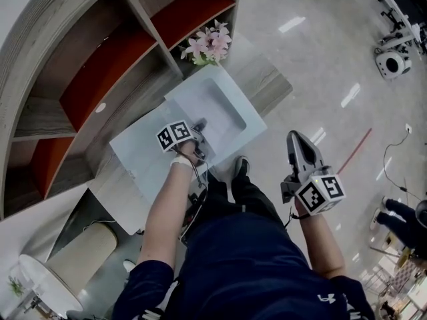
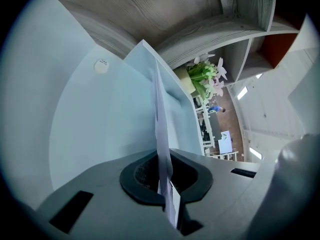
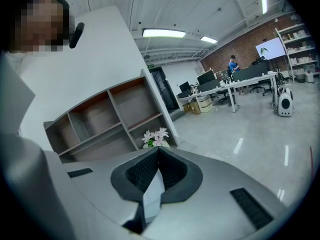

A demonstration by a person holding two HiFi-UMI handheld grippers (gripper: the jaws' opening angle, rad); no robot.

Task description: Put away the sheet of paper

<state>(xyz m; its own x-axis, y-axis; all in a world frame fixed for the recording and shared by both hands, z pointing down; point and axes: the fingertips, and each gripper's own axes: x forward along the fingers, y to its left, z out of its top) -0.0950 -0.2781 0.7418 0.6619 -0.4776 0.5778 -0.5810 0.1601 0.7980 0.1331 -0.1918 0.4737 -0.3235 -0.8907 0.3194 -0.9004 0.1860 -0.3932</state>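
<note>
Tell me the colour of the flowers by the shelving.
The flowers are pale pink; the head view shows them best.

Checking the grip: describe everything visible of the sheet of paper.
The sheet of paper looks thin, white and blank. It shows edge-on in the left gripper view, pinched between the shut jaws of the left hand-held gripper. Beyond the jaws it reaches over a pale blue surface; whether it touches that is unclear.

Head view: left gripper [image 1: 199, 127] jaws mostly hidden behind its marker cube [image 1: 175, 135]. Shelf unit [image 1: 100, 79] cropped top and left. Person [image 1: 400, 220] cut off at right edge. Left gripper view: sheet of paper [image 2: 161, 129] lower edge buried between pads [image 2: 140, 176]; sticker [image 2: 101, 65] print unreadable.
</note>
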